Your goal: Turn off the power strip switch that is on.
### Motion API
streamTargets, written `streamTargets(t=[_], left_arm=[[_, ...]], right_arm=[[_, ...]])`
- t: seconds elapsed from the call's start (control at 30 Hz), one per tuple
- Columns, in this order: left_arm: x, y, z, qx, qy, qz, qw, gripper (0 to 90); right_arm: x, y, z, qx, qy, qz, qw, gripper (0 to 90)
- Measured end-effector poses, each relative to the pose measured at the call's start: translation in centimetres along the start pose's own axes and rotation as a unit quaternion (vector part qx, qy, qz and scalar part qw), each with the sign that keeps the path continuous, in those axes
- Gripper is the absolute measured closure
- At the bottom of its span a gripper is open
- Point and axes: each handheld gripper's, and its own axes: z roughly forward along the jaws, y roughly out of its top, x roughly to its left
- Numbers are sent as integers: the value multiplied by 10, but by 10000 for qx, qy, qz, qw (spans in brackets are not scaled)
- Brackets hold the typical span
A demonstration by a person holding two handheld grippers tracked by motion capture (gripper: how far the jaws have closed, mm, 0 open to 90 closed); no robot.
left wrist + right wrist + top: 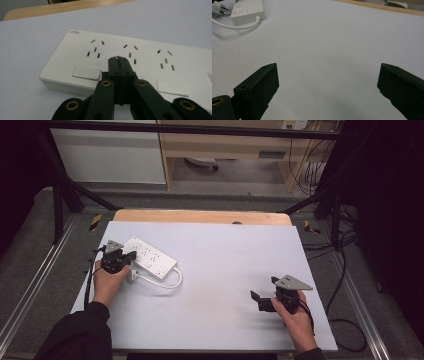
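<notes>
Over the power strip (130,62), the left gripper (118,58) has its jaws pressed together with nothing between them, tips above the middle socket group; the white strip lies on the table's (225,285) left part (its cable (167,284) curling beside it); well apart to the right, the right gripper (265,295) stands wide open above bare surface.

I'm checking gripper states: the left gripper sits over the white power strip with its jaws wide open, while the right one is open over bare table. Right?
Not quite: the left gripper is shut, its jaws pressed together over the power strip, as the left gripper view shows. The right gripper is indeed open.
</notes>
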Motion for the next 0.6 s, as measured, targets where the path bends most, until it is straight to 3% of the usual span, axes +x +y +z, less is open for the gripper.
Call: streamTargets(t=[0.5, 0.6], left_arm=[[1, -1, 2, 20, 5, 39, 10000, 900], [1, -2, 2, -15, 3, -32, 10000, 900]], right_arm=[[0, 0, 0, 22, 15, 7, 10000, 41], [0, 0, 0, 15, 17, 14, 10000, 41]])
